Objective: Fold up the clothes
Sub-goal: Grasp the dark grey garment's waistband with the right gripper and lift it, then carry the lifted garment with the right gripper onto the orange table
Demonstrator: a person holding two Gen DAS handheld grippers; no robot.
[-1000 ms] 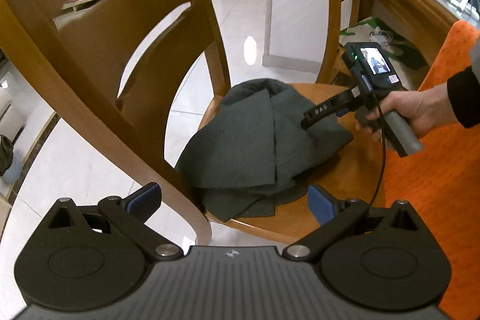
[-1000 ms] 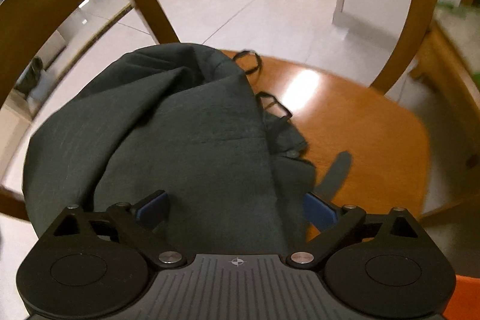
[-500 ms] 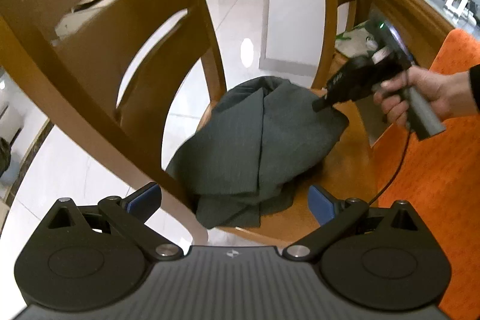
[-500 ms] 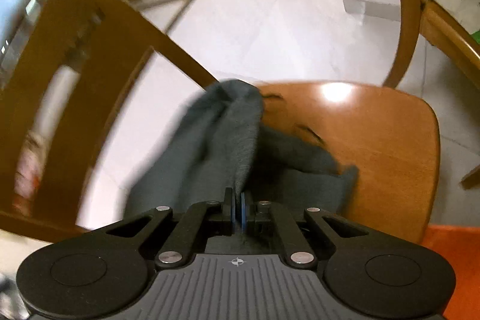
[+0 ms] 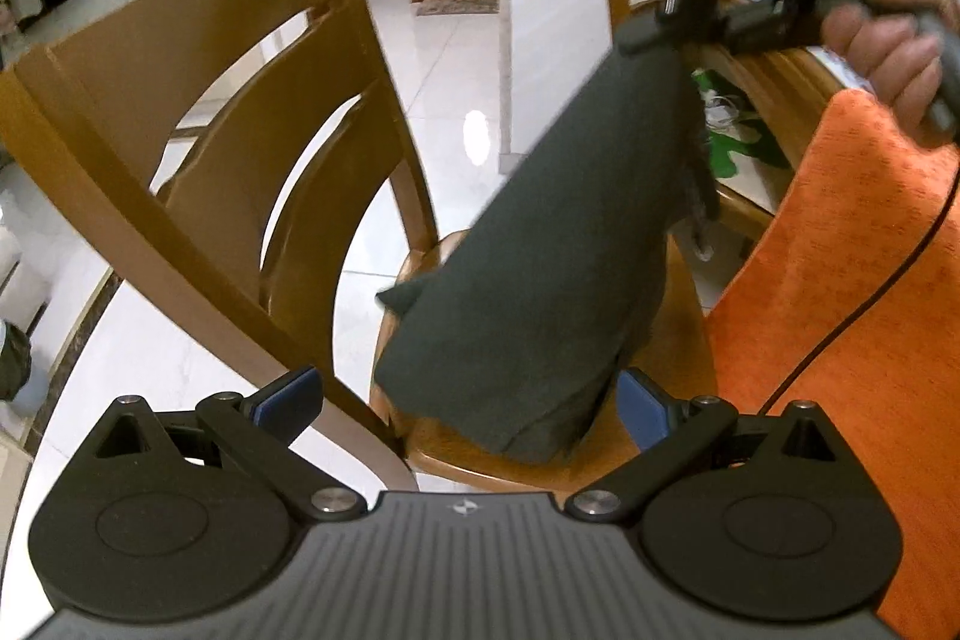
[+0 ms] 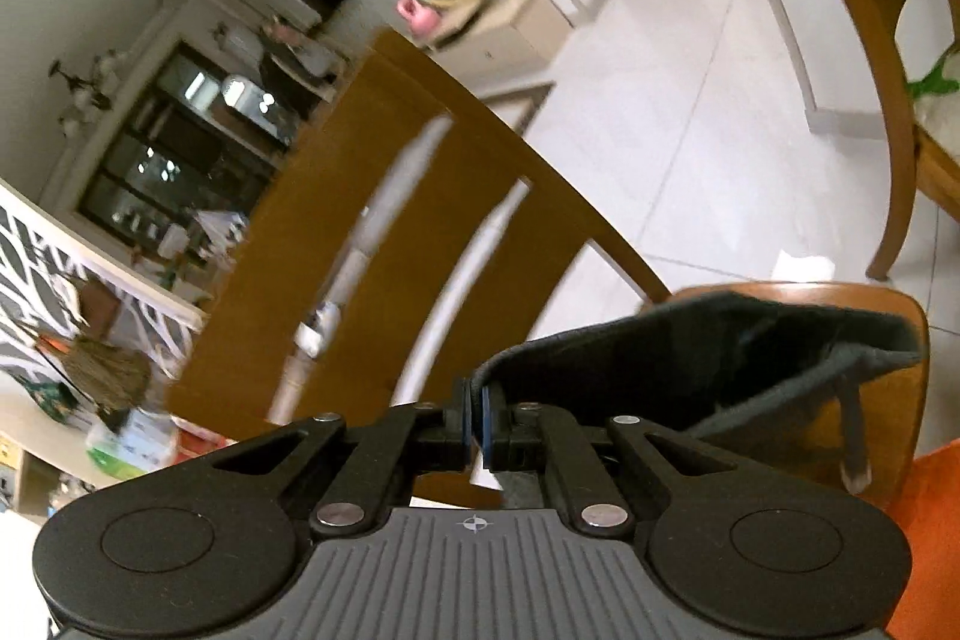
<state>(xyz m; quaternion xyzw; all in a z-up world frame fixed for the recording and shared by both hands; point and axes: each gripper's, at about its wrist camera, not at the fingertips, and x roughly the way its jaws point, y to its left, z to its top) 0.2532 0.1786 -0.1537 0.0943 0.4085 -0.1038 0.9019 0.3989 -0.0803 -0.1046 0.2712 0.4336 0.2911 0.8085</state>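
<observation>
right gripper [image 6: 477, 430] clamping dark garment [image 5: 540, 280]

- My left gripper [image 5: 465, 397]: black linkage arms, blue pads, silver pivot screws, ribbed grey housing with a small crosshair mark.
- My right gripper [image 6: 476, 430]: same black body, blue-edged pads, silver screws.
- At two o'clock in the left view, a thin black cable [image 5: 864, 307] trails from its handle.

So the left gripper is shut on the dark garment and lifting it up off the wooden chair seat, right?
Not quite: it's the right gripper that is shut on the dark garment, lifting it off the wooden chair seat. The left gripper is open and holds nothing, as the left wrist view shows.
</observation>
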